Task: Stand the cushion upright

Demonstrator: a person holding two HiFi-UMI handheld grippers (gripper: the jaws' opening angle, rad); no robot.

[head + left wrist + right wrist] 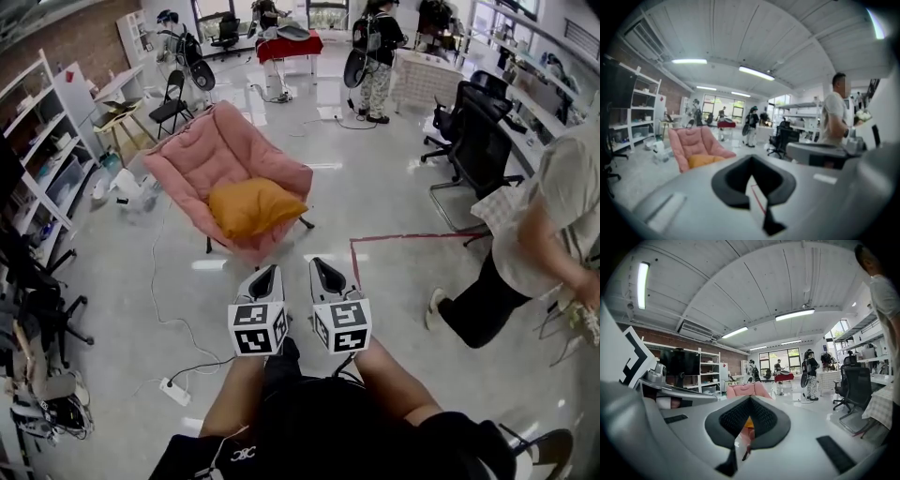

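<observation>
Nothing was done yet: the orange cushion [253, 206] lay flat on the pink chair [202, 150], at about eleven o'clock from the left gripper [265, 278] and right gripper [325, 272]. Both had jaws together, empty, well apart from it.

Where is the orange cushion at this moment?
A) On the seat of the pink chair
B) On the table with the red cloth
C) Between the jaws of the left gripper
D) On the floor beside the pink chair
A: the orange cushion lies on the seat of the pink chair, well apart from the left gripper and the right gripper, which both hold nothing.
</observation>
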